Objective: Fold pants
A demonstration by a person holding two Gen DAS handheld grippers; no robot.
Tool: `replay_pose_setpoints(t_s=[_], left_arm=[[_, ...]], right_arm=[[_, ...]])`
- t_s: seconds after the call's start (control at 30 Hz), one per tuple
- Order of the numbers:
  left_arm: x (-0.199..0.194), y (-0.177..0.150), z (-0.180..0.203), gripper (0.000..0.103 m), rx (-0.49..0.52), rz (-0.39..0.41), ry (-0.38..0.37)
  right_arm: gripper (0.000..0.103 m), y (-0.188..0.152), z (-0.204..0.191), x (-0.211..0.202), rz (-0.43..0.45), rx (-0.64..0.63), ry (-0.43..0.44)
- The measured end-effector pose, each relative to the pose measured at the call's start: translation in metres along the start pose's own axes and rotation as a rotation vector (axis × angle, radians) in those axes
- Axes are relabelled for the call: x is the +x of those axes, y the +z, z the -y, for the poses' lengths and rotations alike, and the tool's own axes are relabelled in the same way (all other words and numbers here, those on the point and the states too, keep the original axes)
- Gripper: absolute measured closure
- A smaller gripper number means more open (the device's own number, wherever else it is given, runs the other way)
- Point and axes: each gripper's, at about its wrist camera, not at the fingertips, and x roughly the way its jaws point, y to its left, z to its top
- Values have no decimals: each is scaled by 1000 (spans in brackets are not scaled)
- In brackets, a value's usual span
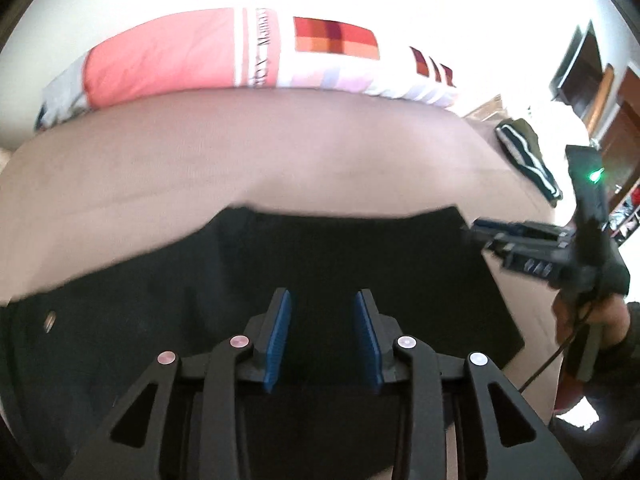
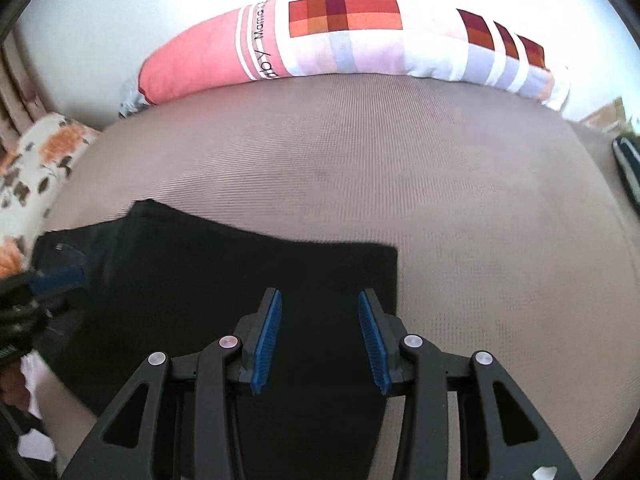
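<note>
In the left wrist view the black pants (image 1: 320,280) lie flat across the lower half of the frame on the tan bed cover (image 1: 240,152), already doubled into a neat rectangle by the look of it; perhaps 1 or 2 more folds remain. The left gripper (image 1: 322,308) hovers over the cloth, jaws moderately apart, holding nothing. In the right wrist view the right gripper (image 2: 318,308) hangs wide and empty over the pants' right edge. A patterned pillow (image 2: 360,40) spans the top. No containers are visible.
</note>
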Motion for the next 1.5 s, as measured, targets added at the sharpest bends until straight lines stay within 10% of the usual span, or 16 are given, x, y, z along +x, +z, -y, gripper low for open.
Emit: replay_pose_setpoints(t_s=[0.3,1.03,1.5], left_arm=[[75,27,-22,68,-69,-106,0],[11,-68,11,63,162,-207,65],[-85,-49,-64,53,-185,-65,-12]], right_arm=[[66,7,-8,40,-38,-51,-56],[66,-41,-19,12,-126,-76,-29],[62,-84,-70,-12,-233,-145,100]])
